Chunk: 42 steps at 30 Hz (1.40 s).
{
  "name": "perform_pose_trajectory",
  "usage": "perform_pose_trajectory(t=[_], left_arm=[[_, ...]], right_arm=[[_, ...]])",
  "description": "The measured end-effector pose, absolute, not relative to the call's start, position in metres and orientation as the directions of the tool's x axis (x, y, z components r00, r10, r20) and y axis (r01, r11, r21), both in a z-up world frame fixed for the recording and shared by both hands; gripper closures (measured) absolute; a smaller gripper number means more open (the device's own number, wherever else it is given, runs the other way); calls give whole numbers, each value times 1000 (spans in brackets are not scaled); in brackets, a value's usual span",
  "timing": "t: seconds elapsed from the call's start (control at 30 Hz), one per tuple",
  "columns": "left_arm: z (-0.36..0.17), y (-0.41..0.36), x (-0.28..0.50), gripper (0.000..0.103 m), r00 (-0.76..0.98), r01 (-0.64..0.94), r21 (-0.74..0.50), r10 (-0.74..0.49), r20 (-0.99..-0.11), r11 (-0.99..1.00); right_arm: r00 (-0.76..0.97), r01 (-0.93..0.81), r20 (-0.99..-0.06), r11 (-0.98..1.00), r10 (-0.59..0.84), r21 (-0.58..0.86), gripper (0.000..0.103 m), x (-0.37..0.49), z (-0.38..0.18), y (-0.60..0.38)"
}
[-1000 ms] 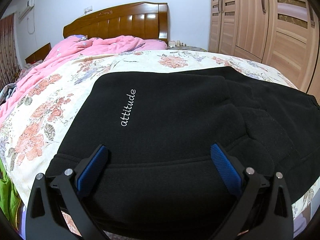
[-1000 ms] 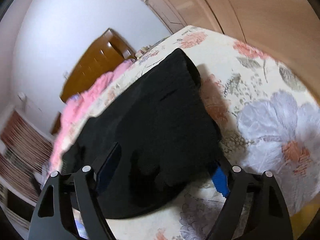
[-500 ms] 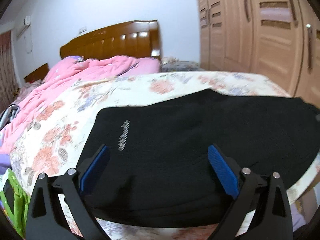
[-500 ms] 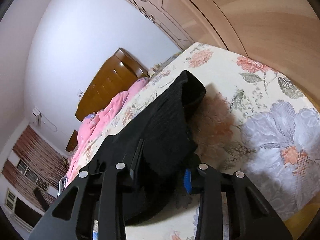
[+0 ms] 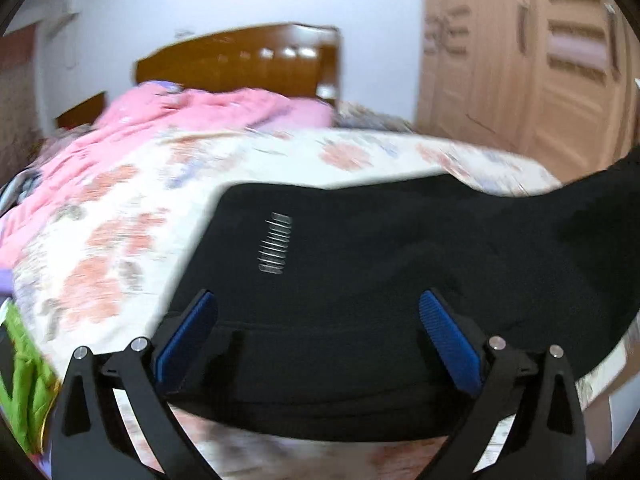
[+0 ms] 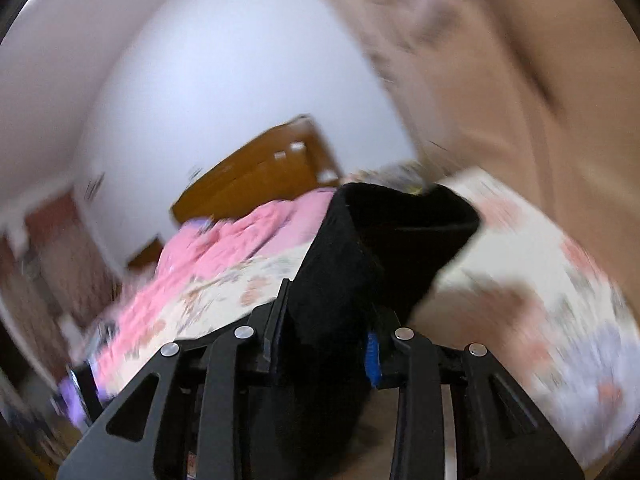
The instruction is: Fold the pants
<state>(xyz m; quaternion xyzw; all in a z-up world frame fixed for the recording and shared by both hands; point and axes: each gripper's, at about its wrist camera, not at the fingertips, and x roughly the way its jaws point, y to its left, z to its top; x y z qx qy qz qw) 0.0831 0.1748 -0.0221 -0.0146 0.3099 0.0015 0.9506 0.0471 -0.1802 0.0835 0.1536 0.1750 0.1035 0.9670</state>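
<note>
Black pants (image 5: 380,264) with small white lettering lie on the floral bedspread (image 5: 132,216). Their waistband is at the near edge. Their right side rises off the bed at the right edge of the left wrist view. My left gripper (image 5: 316,320) is open, its blue-padded fingers (image 5: 448,336) spread over the waistband, holding nothing. My right gripper (image 6: 326,328) is shut on a bunched fold of the pants (image 6: 360,256) and holds it lifted above the bed. Both views are blurred by motion.
A pink quilt (image 5: 168,124) is heaped at the far left of the bed below a wooden headboard (image 5: 240,60). Wooden wardrobe doors (image 5: 528,60) stand to the right. A green item (image 5: 24,384) sits at the bed's near left edge.
My right gripper closed on the end of the pants and lifted it off the bed. My left gripper stayed open and drew back a little toward the waistband.
</note>
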Motion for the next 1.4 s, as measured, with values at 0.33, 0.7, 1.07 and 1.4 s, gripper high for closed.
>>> perform_pose_trajectory(t=[0.33,0.7,1.07,1.4], left_arm=[[-13,302,37,2,824,-248,-199,99,-558,948],[-22,326,21,2,840,-108,-452,-162,-518,885],[-29,235,140,2,545,135,-561,-534,-646,817],[-28,196,153,9,432,166,-436,-463,-774,884]], right_arm=[[749,-585,-582,729,318,-356,68,66,18,131],[693,-670,-474,728,544,-144,29,5,38,39],[779,-382,-467,908,418,174,27,37,27,-108],[755,-397,-477,893,450,213,27,33,-3,-110]])
